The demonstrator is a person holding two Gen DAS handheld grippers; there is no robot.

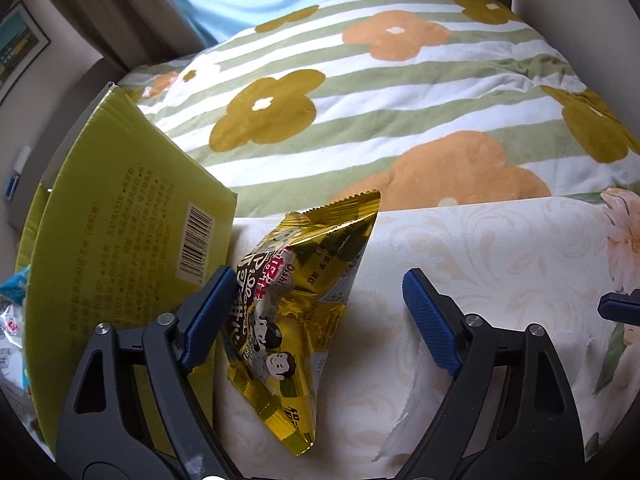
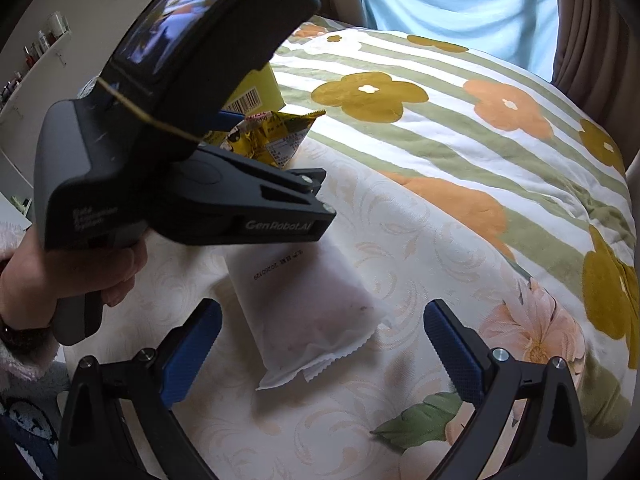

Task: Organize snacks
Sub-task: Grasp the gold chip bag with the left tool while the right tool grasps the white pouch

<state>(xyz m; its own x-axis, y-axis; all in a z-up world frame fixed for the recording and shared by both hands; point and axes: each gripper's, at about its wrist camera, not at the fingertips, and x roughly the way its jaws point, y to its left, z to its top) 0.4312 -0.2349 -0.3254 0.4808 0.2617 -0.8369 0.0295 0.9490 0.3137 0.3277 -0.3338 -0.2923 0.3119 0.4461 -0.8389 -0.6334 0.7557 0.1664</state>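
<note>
Currently the left gripper [image 1: 316, 308] is spread around the gold snack bag [image 1: 296, 304], which lies on the cream floral cloth [image 1: 480, 248] just beside the green carton [image 1: 120, 216]. Jaws not clamped: the left pad sits at the bag's edge, possibly touching, the right pad stands clear of it. Right gripper [image 2: 322, 350] is also wide apart with nothing gripped, hanging over the white pouch [image 2: 304, 308] on the same cloth, pouch between the fingers but not pinched. My read on the gold bag: light, air-puffed foil, crinkly and slick, contents probably brittle, so squeeze gently. Best hold looks like across the mid-body where it's fullest, or on a crimped seal if it slips. Its long axis runs from the near bottom seal up and away to the serrated top corner, which points toward the striped flower quilt [image 1: 360, 92], tilted slightly right. White pouch looks soft and flat, long axis running away from the camera, serrated end nearest. Carton already holds some packets at its left.
</note>
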